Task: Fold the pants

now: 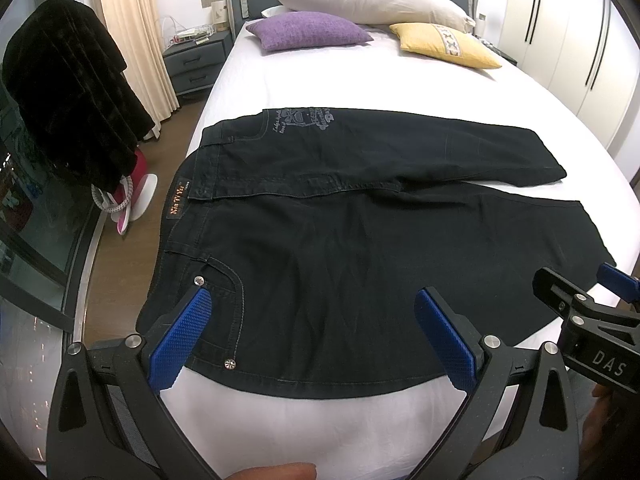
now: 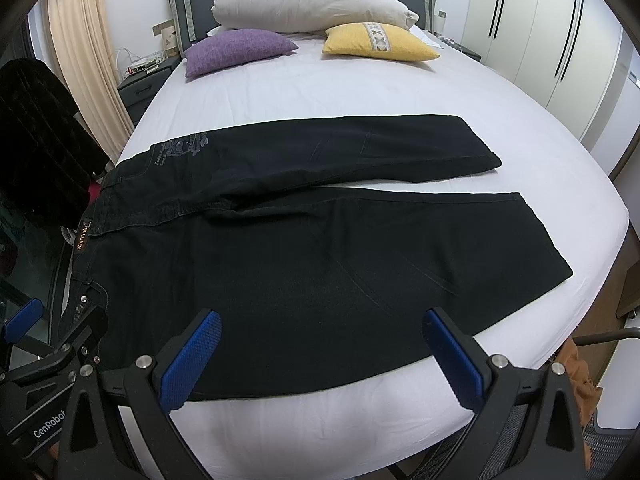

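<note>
1. Black denim pants [image 1: 360,248], unfolded, lie flat across the white-sheeted bed [image 1: 360,76]; the waistband, with its orange-lettered label [image 1: 177,204], is at the left side of the bed and both legs run to the right.
2. The far leg [image 2: 360,148] and the near leg [image 2: 420,240] meet at the crotch and part toward their hems, with a wedge of white sheet showing between them.
3. The near side seam of the pants runs just inside the bed's near edge; a strip of bare sheet lies between that seam and the edge.
4. Left tool [image 1: 312,340]: blue ribbed pads spread wide, holding nothing, poised above the near hip and its riveted pocket [image 1: 224,312].
5. Right tool [image 2: 320,354]: blue pads likewise spread wide and empty, poised above the thigh of the near leg. Each tool appears at the margin of the other's view.
6. Open room: the bed beyond the far leg is bare sheet as far as a purple cushion [image 2: 240,50], a yellow cushion [image 2: 380,42] and a large cream pillow [image 2: 312,0] at the grey headboard.
7. Surroundings: white wardrobe doors [image 2: 540,40] to the right; a dark nightstand [image 1: 196,56] and cream curtain [image 1: 128,32] to the left.
</note>
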A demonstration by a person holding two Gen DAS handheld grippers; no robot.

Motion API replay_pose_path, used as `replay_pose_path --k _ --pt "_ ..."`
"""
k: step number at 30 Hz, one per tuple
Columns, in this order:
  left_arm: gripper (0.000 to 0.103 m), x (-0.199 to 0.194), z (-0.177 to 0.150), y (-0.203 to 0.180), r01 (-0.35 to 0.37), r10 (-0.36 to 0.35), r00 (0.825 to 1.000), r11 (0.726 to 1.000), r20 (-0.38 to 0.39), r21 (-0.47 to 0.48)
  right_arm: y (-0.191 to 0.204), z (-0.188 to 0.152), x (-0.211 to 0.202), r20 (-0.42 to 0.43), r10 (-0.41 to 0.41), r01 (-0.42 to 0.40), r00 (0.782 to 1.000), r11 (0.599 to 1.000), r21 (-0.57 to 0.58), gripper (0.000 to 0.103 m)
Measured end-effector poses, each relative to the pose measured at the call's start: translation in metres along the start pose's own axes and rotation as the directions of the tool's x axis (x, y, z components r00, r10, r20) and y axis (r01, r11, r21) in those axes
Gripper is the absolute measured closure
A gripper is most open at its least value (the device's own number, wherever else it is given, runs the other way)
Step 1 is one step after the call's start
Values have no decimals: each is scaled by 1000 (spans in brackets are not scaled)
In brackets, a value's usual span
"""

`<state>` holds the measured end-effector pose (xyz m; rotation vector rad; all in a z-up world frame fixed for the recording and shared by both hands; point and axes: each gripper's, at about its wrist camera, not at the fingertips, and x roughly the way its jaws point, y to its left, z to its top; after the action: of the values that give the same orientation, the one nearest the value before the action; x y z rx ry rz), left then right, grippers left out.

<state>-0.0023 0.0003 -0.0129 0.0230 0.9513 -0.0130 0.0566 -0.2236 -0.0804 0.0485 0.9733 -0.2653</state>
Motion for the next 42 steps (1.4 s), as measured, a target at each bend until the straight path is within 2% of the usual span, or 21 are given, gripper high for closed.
replay_pose_path --k 10,14,19,22,23,25,26,28,31,32,34,37,40,42 --pt "0 13 5 2 -26 26 1000 1000 -16 -6 2 -2 12 -18 12 -12 1000 1000 1 0" --pt "0 26 13 13 15 -16 999 1000 -50 -19 -4 6 18 -13 37 -37 999 999 7 0" --pt "0 47 26 24 71 -69 996 997 -54 28 -11 26 26 36 122 -122 992 993 1 0" --pt "0 56 37 28 37 -39 999 996 27 82 -17 46 39 66 179 -180 982 983 18 0" --pt "0 61 42 29 32 -35 999 995 23 95 -20 53 44 66 195 -197 979 980 22 0" --pt "0 85 61 35 32 -25 998 993 -58 115 -23 66 56 58 229 -231 972 973 21 0" --pt "0 94 70 41 44 -37 997 994 -73 103 -24 73 63 47 254 -254 966 967 11 0" --pt "0 109 97 55 30 -26 999 995 -42 97 -24 87 81 1 283 -283 959 959 -18 0" --pt "0 137 144 65 -32 32 999 985 2 168 -18 108 107 -97 297 -307 950 946 -106 0" --pt "0 148 158 67 -39 38 999 981 8 191 -12 118 117 -133 273 -293 953 943 -160 0" --pt "0 177 190 69 -46 47 999 967 2 251 -9 130 127 -125 249 -271 960 941 -202 0" --pt "0 222 228 70 -19 33 999 937 -35 348 -5 155 151 -147 248 -277 958 933 -230 0" --pt "0 259 253 67 91 -47 992 911 -118 402 -1 178 174 -147 241 -274 959 921 -276 0" --pt "0 277 265 65 129 -65 985 889 -159 439 3 194 191 -166 272 -312 948 898 -310 0"
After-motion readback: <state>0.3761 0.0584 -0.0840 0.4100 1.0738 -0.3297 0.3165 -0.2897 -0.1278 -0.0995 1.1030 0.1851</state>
